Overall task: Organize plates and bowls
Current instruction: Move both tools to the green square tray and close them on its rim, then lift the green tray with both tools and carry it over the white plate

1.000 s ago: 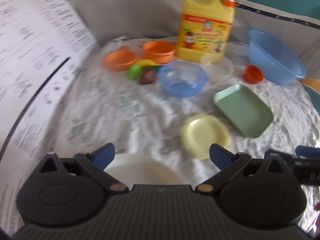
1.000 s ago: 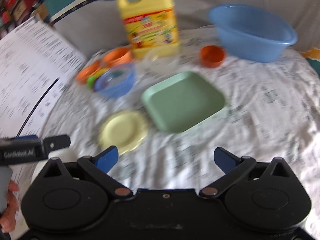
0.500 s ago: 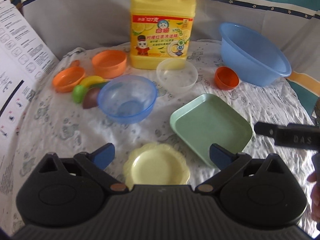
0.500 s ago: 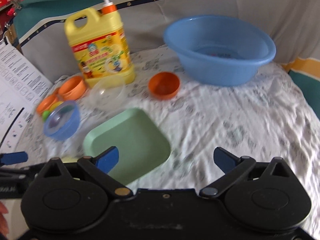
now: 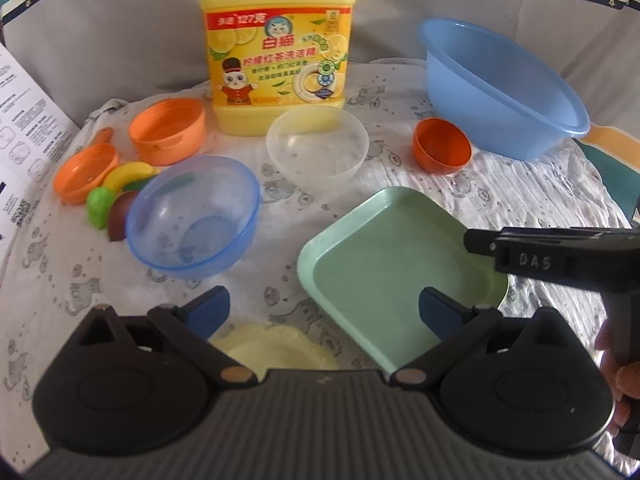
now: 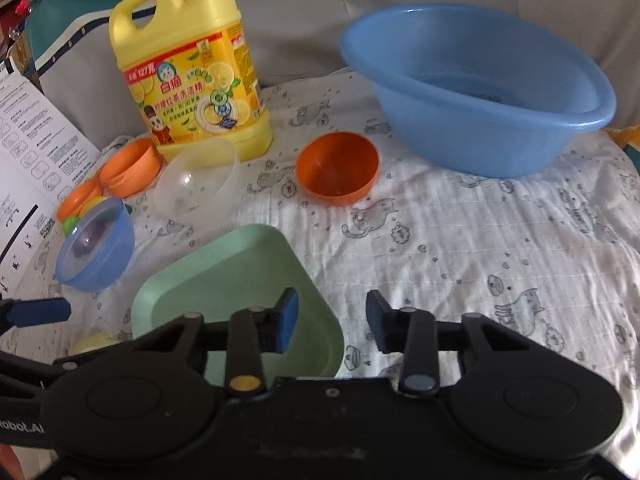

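A green square plate (image 5: 384,256) lies on the cloth, also in the right wrist view (image 6: 236,276). A small yellow plate (image 5: 276,346) lies just under my left gripper (image 5: 324,306), which is open and empty. My right gripper (image 6: 332,320) is part closed, its left finger over the green plate's right corner and its right finger outside it, holding nothing. A blue see-through bowl (image 5: 192,216), a clear bowl (image 5: 316,150), an orange bowl (image 5: 442,144) and an orange pot (image 5: 168,130) stand farther back.
A big blue basin (image 6: 476,88) stands at the back right. A yellow detergent jug (image 6: 192,72) stands at the back. Toy fruit (image 5: 116,196) and an orange pan (image 5: 84,172) lie left. A printed sheet (image 6: 28,140) leans at the left edge.
Both grippers moved forward toward the green plate. My right gripper's fingers closed in from wide open to a narrow gap at the plate's corner. The left gripper stayed open.
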`<control>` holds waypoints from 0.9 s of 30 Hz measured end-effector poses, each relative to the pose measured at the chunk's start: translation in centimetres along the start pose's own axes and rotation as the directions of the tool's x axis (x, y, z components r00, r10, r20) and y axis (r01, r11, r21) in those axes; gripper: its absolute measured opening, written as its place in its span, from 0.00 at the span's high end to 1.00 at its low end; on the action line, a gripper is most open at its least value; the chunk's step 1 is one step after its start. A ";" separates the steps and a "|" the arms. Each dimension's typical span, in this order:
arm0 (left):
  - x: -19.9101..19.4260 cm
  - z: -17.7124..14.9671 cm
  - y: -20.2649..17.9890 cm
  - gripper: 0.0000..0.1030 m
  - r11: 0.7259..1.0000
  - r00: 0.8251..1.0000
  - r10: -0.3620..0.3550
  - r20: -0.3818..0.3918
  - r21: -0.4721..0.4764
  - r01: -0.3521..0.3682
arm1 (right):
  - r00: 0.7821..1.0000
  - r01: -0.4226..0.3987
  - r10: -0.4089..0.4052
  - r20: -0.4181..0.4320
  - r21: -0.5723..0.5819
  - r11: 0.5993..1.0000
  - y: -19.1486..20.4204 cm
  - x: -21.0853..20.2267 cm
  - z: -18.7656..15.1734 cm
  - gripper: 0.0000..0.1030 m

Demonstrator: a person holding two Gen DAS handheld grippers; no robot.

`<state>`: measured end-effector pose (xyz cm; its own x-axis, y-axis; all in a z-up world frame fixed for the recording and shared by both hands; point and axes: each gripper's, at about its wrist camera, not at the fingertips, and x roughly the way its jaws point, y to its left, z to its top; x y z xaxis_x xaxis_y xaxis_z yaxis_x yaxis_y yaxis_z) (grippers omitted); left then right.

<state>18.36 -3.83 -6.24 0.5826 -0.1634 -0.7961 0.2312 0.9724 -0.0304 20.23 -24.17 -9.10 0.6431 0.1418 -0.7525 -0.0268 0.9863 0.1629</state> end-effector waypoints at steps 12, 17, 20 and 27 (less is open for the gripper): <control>3.0 0.2 -1.9 0.18 0.998 0.997 -0.060 -0.043 0.021 0.060 | 0.998 0.033 -0.029 -0.049 0.068 0.997 -2.6 -1.3 -1.7 0.83; 4.4 0.7 -2.8 0.42 0.996 0.995 -0.077 -0.063 0.035 0.080 | 0.998 0.010 -0.005 -0.058 0.094 0.996 -3.3 -1.9 -1.8 0.82; 5.0 0.9 -3.0 0.48 0.995 0.994 -0.087 -0.071 0.033 0.090 | 0.999 0.002 0.004 -0.052 0.113 0.994 -3.5 -1.5 -1.6 0.78; 5.6 1.3 -4.0 0.52 0.994 0.995 -0.083 -0.064 0.067 0.087 | 1.000 0.029 -0.030 0.007 0.105 0.994 -2.6 -0.6 -1.4 0.76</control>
<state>21.72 -8.84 -9.79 0.5106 -0.2328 -0.8277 0.3330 0.9411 -0.0592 18.81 -26.73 -9.99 0.6492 0.1120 -0.7524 0.0723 0.9755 0.2076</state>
